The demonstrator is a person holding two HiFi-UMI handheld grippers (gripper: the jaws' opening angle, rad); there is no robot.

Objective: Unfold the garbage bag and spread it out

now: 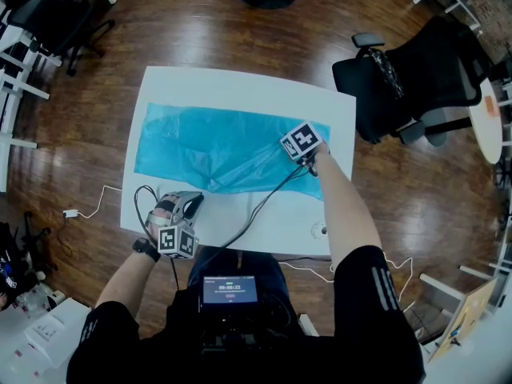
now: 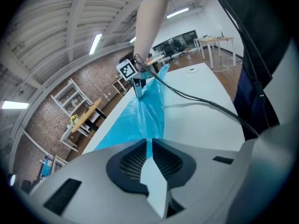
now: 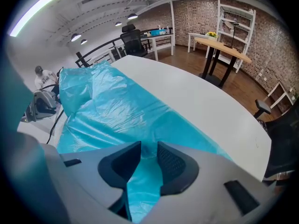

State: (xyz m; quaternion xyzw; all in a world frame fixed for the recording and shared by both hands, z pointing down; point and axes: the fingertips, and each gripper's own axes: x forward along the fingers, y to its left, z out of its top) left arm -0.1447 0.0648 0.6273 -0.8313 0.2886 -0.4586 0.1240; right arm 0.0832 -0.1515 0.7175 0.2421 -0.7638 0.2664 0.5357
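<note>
Head view gives us the whole blue garbage bag (image 1: 216,154) lying crumpled across the white table (image 1: 240,86); only the left gripper view shows its corner tented up to the right hand-held gripper (image 3: 148,146), whose jaws pinch bunched film. Our left hand-held gripper (image 2: 149,141), at the table's near edge, stands open a crack, holding nothing.

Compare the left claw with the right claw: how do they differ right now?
The left claw is barely open and empty; the right claw is closed on a bunch of the translucent blue plastic garbage bag. The left claw hangs at the near edge of the white rectangular table, off the bag; the right claw is at the bag's right end, where the film rises to it. Both have dark ribbed pads.
</note>
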